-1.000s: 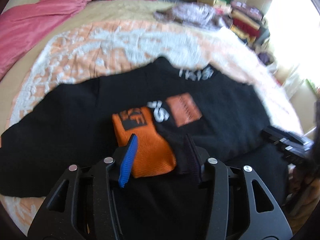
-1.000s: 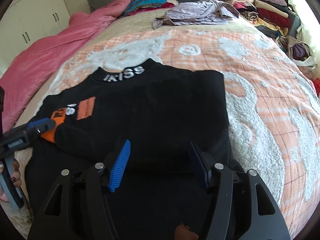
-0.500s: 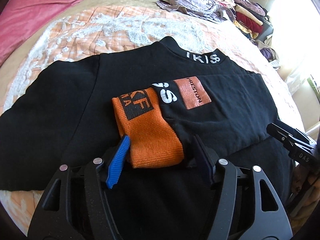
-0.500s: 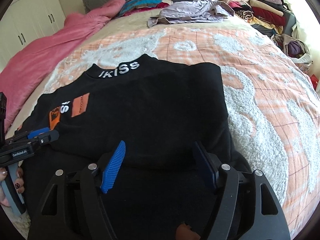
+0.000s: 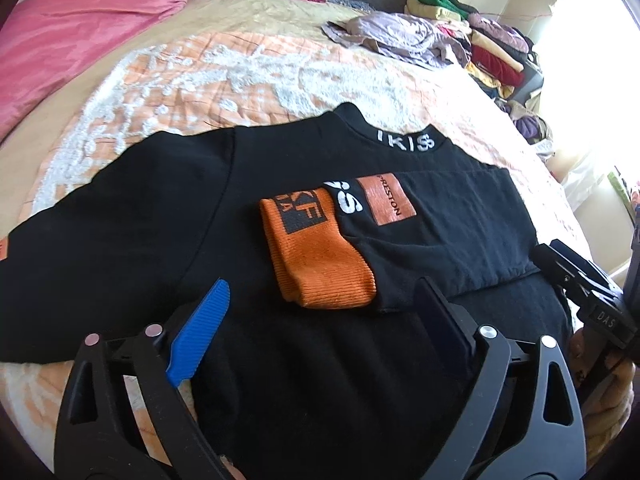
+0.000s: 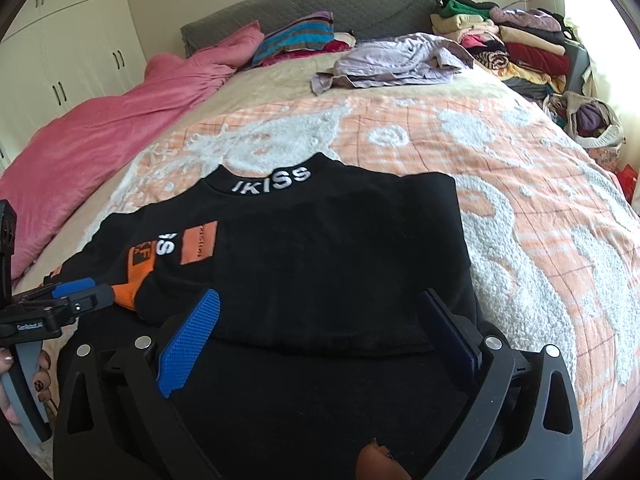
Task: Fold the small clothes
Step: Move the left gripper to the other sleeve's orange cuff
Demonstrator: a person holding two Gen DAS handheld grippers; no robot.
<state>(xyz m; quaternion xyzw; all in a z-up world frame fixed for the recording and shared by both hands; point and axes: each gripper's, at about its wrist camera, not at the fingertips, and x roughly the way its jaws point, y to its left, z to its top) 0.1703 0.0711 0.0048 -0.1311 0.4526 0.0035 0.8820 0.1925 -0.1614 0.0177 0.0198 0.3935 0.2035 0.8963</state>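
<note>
Your black sweater point(image 5: 168, 240) lies flat on the orange-and-white bedspread point(image 6: 540, 184), 1 sleeve folded across the chest, its orange cuff point(image 5: 320, 268) just below the "IKISS" collar point(image 6: 272, 180). Since 0.5 s ago your left gripper point(image 5: 320, 312) has widened and pulled back from the cuff, which now lies free. Both grippers hover low over the sweater's hem; your right gripper point(image 6: 320, 320) also stands spread, holding nothing.

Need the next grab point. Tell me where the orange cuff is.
In the left wrist view the orange cuff lies mid-frame on the black sweater, just ahead of the open left gripper, below the collar. The right wrist view shows it far left.
</note>
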